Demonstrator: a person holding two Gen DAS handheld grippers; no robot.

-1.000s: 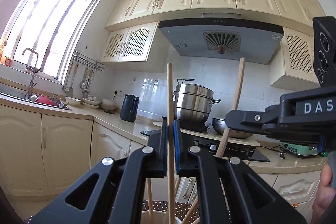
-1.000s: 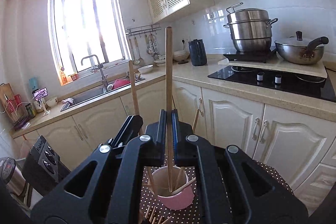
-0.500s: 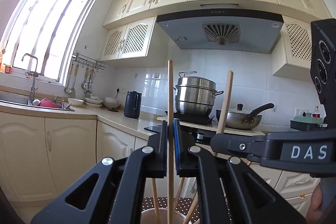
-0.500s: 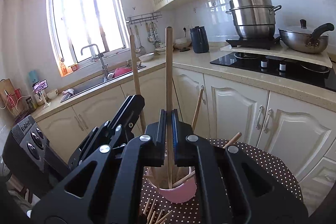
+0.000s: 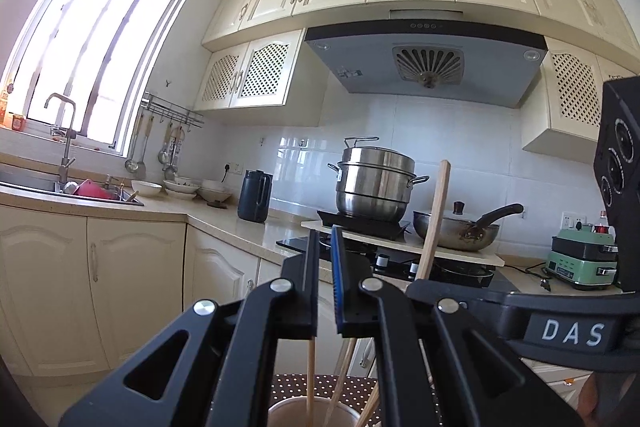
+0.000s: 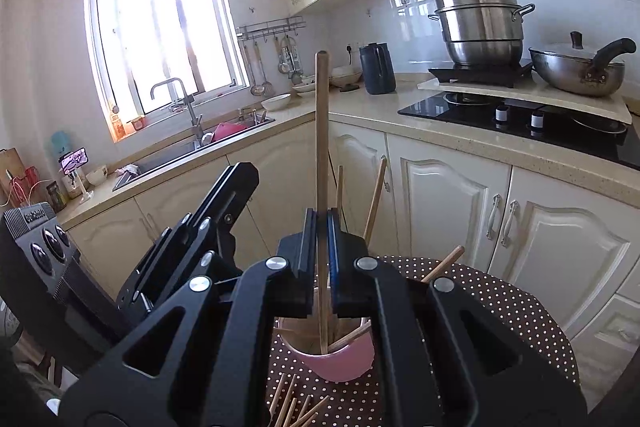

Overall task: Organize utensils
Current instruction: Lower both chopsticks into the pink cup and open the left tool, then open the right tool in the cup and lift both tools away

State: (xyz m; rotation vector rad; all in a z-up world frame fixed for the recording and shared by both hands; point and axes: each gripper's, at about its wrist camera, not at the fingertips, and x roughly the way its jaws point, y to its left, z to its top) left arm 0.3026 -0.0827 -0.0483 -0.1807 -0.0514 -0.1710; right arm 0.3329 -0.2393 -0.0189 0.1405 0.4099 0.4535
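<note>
I judge the job partly done. The pink cup (image 6: pixel 334 359) stands on the dotted tabletop (image 6: pixel 492 311) just in front of me, and it already holds several chopsticks, leaning at different angles, some upright and some slanting out to the right over the rim. Loose chopsticks (image 6: pixel 298 405) lie on the tabletop at the near side of the cup, so there is more to gather; I cannot count them, since my own frame hides part of the pile.

My right hand-held gripper (image 6: pixel 322 227) is clenched on one chopstick (image 6: pixel 321 131). It stands nearly upright, its top well above the jaws and its lower end down inside the cup. It looks ready to be let go, though I cannot tell whether its tip touches the bottom.

My left hand-held gripper (image 5: pixel 325 247) is released: a clear gap shows between the jaws and nothing is in it. Below it, in the left view, the cup's rim (image 5: pixel 314 407) shows with sticks standing inside, so this gripper hovers above the cup, to the left of the right one.

What is left, by my reckoning: drop the held chopstick, then pick up the loose ones from the near side and put them in too.
</note>
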